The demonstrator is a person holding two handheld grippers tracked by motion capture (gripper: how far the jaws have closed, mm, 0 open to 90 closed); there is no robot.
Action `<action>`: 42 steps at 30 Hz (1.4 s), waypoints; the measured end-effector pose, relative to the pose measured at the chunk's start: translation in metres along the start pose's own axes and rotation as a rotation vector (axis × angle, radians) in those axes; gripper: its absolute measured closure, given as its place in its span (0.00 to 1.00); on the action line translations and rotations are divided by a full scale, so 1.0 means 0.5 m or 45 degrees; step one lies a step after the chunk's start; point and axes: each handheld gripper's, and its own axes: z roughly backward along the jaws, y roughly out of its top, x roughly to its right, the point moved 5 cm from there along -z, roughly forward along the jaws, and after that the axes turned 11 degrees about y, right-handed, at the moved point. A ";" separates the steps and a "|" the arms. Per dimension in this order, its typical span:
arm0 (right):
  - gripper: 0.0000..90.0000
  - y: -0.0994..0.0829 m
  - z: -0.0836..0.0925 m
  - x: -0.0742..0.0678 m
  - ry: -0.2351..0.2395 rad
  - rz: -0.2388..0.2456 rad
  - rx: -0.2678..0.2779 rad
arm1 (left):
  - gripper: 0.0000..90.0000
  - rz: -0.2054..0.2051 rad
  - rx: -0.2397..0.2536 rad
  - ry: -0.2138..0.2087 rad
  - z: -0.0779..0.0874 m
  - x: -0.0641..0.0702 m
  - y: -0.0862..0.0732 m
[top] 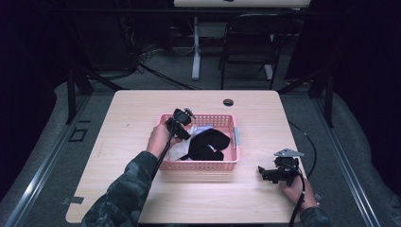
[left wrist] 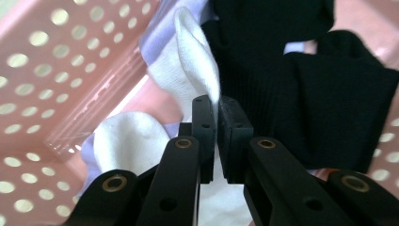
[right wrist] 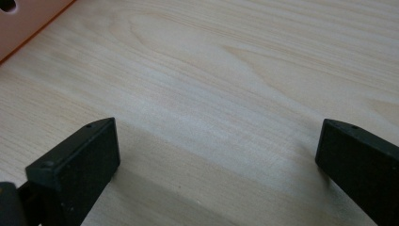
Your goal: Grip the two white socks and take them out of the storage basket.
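Left gripper (left wrist: 212, 117) fingers (left wrist: 203, 123) pinching white sock (left wrist: 197, 70)

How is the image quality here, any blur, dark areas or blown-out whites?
High view: table lit, surroundings nearly black. Left gripper view: white sock pinched in the left tongs looks overexposed, pink basket wall soft. Right gripper view: even light, right tongs slightly blurred.

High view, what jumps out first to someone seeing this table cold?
The pink basket at the table's middle, with black cloth and white socks inside. The left gripper reaches into it, pinching a white sock's edge. The right gripper rests open on bare wood at the near right.
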 end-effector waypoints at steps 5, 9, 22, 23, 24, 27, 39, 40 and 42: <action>0.00 0.000 0.000 0.000 0.000 0.000 0.000 | 0.96 0.002 0.046 -0.025 0.025 0.000 0.004; 0.00 0.000 0.001 0.000 0.000 0.003 -0.005 | 0.96 -0.014 0.121 -0.017 0.065 0.003 0.013; 0.00 0.000 0.000 0.000 0.001 0.003 -0.005 | 0.96 -0.015 0.198 -0.039 0.121 -0.003 0.031; 0.00 0.000 0.000 0.000 0.001 0.003 -0.005 | 0.96 -0.011 0.200 -0.042 0.127 -0.006 0.032; 0.00 0.000 0.000 0.000 0.001 0.003 -0.004 | 0.96 -0.011 0.200 -0.042 0.127 -0.006 0.032; 0.00 0.000 0.000 0.000 0.000 0.000 0.000 | 0.96 -0.009 0.217 -0.036 0.141 -0.011 0.037; 0.00 0.000 0.000 0.000 0.000 0.000 0.000 | 0.96 0.012 0.259 -0.021 0.173 -0.029 0.046; 0.00 0.000 0.000 0.000 0.000 0.000 0.000 | 0.96 0.010 0.258 -0.018 0.177 -0.032 0.048; 0.00 0.000 0.001 0.000 0.000 0.003 -0.005 | 0.96 0.012 0.260 -0.017 0.179 -0.032 0.049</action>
